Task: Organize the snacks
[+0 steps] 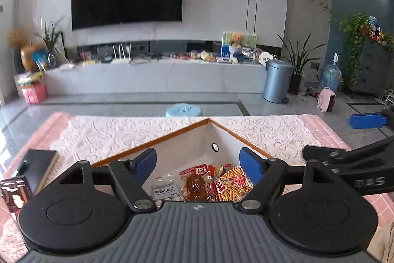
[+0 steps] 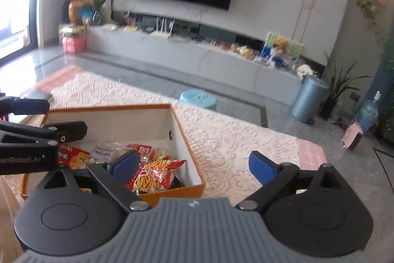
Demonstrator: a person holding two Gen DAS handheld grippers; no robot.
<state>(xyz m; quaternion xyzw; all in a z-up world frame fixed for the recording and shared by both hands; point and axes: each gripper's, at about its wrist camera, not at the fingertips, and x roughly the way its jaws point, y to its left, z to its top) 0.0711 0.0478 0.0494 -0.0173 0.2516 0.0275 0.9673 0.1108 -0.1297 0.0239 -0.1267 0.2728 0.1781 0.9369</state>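
Observation:
An orange-edged white box (image 1: 172, 137) (image 2: 187, 149) sits on the lace-covered table and holds several snack packets. Among them are a red bag of yellow sticks (image 1: 234, 185) (image 2: 154, 175), a brown meat snack packet (image 1: 195, 185) and a white labelled packet (image 1: 163, 189) (image 2: 103, 152). My left gripper (image 1: 198, 160) hovers above the box, open, nothing between its blue pads. My right gripper (image 2: 193, 164) is open too, its left pad (image 2: 125, 162) over the box and its right pad (image 2: 261, 166) over the cloth. Each gripper shows at the edge of the other's view.
The table carries a white lace cloth (image 2: 221, 139) over pink tiles (image 1: 327, 125). A dark box (image 1: 40, 162) and a dark packet (image 1: 14, 191) lie at the table's left. Beyond the far edge stand a blue stool (image 1: 183, 110), a TV bench (image 1: 157, 73) and a grey bin (image 1: 277, 80).

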